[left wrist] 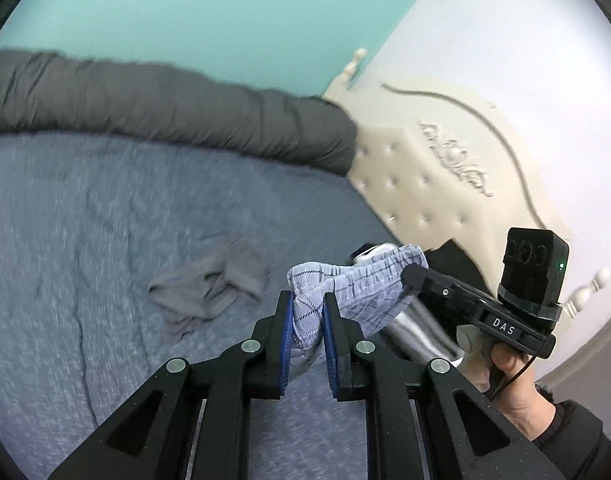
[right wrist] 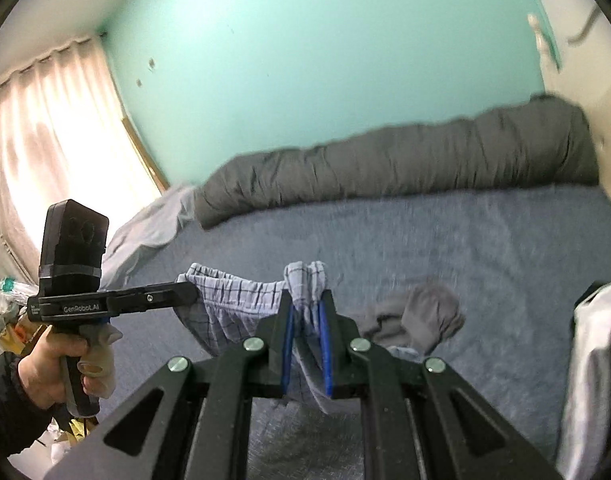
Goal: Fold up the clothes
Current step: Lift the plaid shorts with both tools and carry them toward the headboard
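Note:
A pale blue checked garment (left wrist: 357, 292) hangs in the air above the bed, stretched between my two grippers. My left gripper (left wrist: 308, 300) is shut on one end of its waistband. My right gripper (right wrist: 305, 300) is shut on the other end of the checked garment (right wrist: 233, 300). In the left wrist view the right gripper (left wrist: 415, 274) grips the cloth from the right. In the right wrist view the left gripper (right wrist: 185, 294) grips it from the left. A crumpled grey garment (left wrist: 209, 292) lies on the blue bedspread (left wrist: 105, 220), also shown in the right wrist view (right wrist: 417, 316).
A rolled dark grey duvet (right wrist: 385, 168) lies along the far side of the bed. A cream tufted headboard (left wrist: 445, 176) stands on the right. Black and white clothes (right wrist: 593, 360) lie at the right edge. A curtained window (right wrist: 45, 132) is on the left.

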Available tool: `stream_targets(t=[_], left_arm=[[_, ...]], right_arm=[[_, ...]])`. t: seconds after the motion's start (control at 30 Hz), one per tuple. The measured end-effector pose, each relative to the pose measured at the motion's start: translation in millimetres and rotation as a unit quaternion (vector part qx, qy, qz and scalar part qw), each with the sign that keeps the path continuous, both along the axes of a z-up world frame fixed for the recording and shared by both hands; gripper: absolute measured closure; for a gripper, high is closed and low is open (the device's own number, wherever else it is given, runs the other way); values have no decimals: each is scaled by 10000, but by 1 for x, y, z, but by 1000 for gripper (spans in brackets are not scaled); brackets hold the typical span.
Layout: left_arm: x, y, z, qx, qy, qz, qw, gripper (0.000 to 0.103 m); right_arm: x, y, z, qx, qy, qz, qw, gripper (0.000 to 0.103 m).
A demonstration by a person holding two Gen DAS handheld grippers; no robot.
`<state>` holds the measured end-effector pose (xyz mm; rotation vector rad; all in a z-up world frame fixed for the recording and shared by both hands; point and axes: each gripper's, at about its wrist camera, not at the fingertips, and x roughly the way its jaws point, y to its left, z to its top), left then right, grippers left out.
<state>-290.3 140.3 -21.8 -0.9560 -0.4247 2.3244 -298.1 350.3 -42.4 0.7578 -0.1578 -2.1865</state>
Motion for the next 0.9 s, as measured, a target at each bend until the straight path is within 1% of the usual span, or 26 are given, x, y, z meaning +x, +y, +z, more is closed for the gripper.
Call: stream_targets(t=[0.13,0.2,0.33,0.5,0.63,0.9], left_arm=[[19,17,40,3,270,-100,9996,88],[28,26,55,-6,371,-154,9992,88],[47,46,84,0,534,-311,9981,88],[71,74,112,5,678,-541,9962,88],[92,100,131,-13,795,-746,9940,88],[119,162,155,-33,940,-1097,9895,88]], right_arm=[[17,20,33,15,252,-63,9997,92],[28,32,50,27,374,-101,9992,92],[46,54,72,16,529,-172,9985,92],[75,89,99,45,728,-276,9970,92],[93,118,113,83,837,-406,9956,92],[125,176,139,154,1021,-676,9924,92]])
